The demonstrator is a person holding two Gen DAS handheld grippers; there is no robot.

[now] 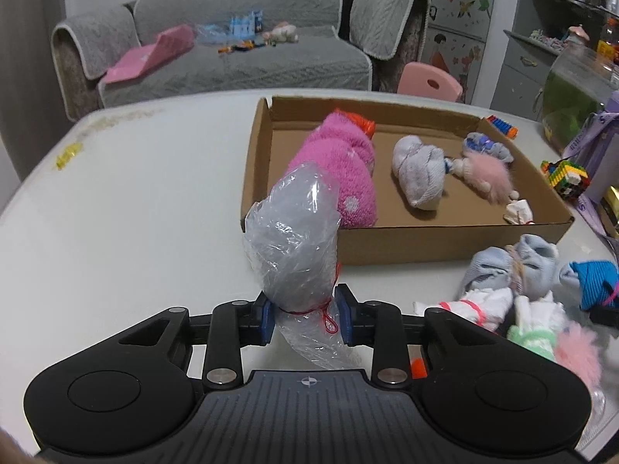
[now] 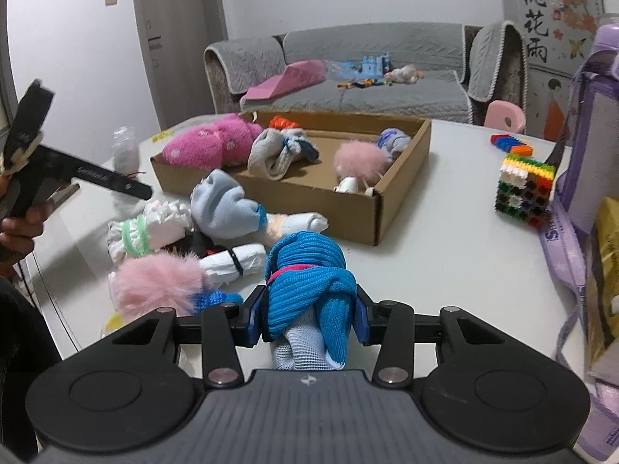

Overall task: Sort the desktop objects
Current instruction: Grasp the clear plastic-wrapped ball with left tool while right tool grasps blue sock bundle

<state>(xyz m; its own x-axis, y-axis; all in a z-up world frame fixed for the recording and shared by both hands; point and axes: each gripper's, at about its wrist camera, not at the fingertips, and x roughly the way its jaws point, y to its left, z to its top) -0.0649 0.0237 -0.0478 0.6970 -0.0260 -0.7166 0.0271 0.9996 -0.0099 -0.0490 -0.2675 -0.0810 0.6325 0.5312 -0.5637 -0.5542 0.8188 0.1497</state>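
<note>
My left gripper (image 1: 305, 315) is shut on a clear plastic bag (image 1: 296, 232) tied with red string, which stands up between its blue pads in front of the cardboard box (image 1: 445, 241). My right gripper (image 2: 309, 317) is shut on a rolled blue knitted sock (image 2: 309, 274) over the white table (image 2: 445, 251). The box (image 2: 402, 189) holds a pink fluffy sock roll (image 1: 340, 170), a grey sock roll (image 1: 418, 170) and a pink pom-pom item (image 1: 487, 178). A pile of sock bundles (image 2: 185, 232) lies on the table beside the box.
A coloured block cube (image 2: 526, 189) stands on the table at the right, next to a purple bag (image 2: 588, 123). A grey sofa (image 1: 232, 50) with toys on it is behind the table. A hand (image 2: 19, 228) holds the left gripper at the left edge.
</note>
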